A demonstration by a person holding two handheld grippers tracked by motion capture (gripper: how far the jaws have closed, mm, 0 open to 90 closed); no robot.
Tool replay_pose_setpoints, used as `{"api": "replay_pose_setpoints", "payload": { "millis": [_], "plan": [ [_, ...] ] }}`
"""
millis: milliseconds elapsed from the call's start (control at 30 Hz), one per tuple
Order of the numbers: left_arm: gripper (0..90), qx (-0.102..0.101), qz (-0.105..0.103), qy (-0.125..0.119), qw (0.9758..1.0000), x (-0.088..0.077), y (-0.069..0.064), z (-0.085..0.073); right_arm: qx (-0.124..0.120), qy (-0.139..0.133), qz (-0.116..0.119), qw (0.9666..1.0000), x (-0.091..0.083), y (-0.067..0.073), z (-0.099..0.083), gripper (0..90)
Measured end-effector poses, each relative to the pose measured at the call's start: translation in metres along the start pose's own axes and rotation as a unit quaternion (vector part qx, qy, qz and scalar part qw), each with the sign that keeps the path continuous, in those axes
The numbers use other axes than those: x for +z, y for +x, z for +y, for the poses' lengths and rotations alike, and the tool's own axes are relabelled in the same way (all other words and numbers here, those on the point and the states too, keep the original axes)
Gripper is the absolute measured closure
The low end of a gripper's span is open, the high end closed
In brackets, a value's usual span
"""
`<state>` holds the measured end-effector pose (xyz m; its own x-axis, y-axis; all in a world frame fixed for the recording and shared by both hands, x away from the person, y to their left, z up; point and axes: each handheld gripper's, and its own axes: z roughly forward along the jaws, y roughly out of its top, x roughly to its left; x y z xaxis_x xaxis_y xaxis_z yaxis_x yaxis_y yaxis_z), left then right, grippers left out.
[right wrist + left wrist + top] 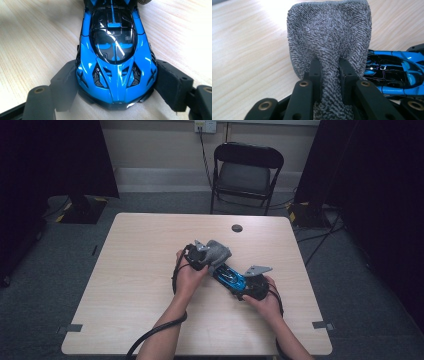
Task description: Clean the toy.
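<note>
Your right gripper (115,82) fingers hug the blue car (116,57); left gripper (330,72) pinches the grey cloth (329,35) tight. Wiping looks barely begun.

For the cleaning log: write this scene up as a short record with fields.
surface: light wooden table
left gripper: jaws shut on a grey cloth, cloth bunched between them
right gripper: jaws clamped on the nose of a blue toy car
cloth and car: cloth meets the car's far end in the high view
behind table: black folding chair
table mark: dark round spot
</note>
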<state>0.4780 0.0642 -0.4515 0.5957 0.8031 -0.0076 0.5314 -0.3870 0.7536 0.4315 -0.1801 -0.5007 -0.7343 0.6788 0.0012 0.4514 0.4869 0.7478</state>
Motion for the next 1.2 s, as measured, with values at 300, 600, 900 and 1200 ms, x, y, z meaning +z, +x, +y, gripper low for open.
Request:
{"api": "replay_pose_setpoints", "payload": {
  "millis": [300, 600, 900, 1200],
  "plan": [
    [76.3, 0.002, 0.026, 0.009, 0.9996, -0.005, 0.013, -0.001, 0.000, 0.000, 0.000, 1.0000, 0.000, 0.000, 0.000, 24.8],
    [76.6, -0.020, 0.034, 0.007, 0.9992, -0.013, 0.026, -0.014, 0.000, 0.000, 0.000, 1.0000, 0.000, 0.000, 0.000, 24.7],
    [76.5, -0.016, 0.029, 0.009, 0.9994, -0.025, 0.032, -0.024, 0.002, 0.000, 0.001, 1.0000, 0.000, 0.000, 0.000, 24.5],
    [76.5, -0.023, 0.020, 0.005, 0.9995, -0.036, 0.037, -0.039, 0.001, 0.001, 0.005, 1.0000, 0.000, -0.001, 0.000, 23.7]
  ]
}}
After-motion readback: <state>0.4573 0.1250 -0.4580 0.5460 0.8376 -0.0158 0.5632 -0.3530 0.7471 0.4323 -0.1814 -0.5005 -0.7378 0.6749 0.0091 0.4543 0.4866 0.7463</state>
